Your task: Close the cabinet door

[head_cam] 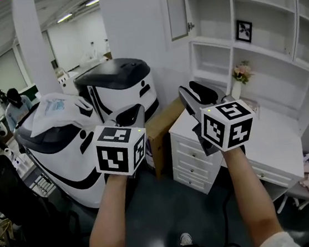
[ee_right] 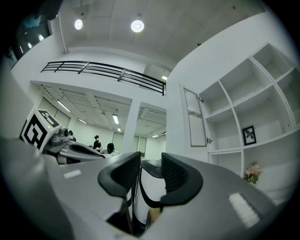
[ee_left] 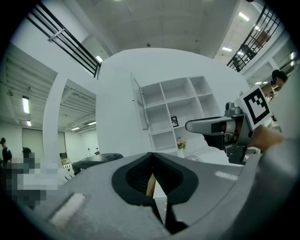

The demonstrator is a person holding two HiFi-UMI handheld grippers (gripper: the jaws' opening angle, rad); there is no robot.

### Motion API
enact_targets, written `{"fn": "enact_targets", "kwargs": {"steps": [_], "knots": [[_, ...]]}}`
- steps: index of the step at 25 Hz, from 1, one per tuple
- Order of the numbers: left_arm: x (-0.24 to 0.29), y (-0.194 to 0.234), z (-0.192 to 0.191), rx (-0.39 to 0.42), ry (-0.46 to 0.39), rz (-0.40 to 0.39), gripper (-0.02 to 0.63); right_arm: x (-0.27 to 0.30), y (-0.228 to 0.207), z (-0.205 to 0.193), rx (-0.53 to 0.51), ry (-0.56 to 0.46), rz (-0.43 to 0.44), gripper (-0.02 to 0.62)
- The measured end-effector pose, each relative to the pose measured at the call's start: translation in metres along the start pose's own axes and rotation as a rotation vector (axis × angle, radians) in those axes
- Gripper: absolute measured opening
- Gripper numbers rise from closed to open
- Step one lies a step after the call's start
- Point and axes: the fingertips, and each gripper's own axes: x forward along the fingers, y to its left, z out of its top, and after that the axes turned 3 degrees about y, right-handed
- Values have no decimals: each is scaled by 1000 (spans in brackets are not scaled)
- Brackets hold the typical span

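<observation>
The white shelves rise ahead of both hand-held grippers, with the bench just below and beyond the right one. The cabinet door stands open, its long axis upright, swung out from the shelves' left edge, high above and ahead of the right hand-held gripper. That one looks nearer to it, with jaws spread and empty. The left hand-held gripper sits beside it, jaws pressed together on nothing. I see no legible writing, only a square marker in the frame on the shelves.
</observation>
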Motion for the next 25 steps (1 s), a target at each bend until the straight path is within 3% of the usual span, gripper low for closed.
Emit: {"fn": "enact_targets", "kwargs": {"steps": [11, 25], "knots": [[89, 21, 7, 5, 28, 33, -2, 69, -67, -7, 17, -6, 28, 172], [145, 36, 12, -16, 24, 69, -2, 119, -103, -9, 29, -21, 82, 220]]}}
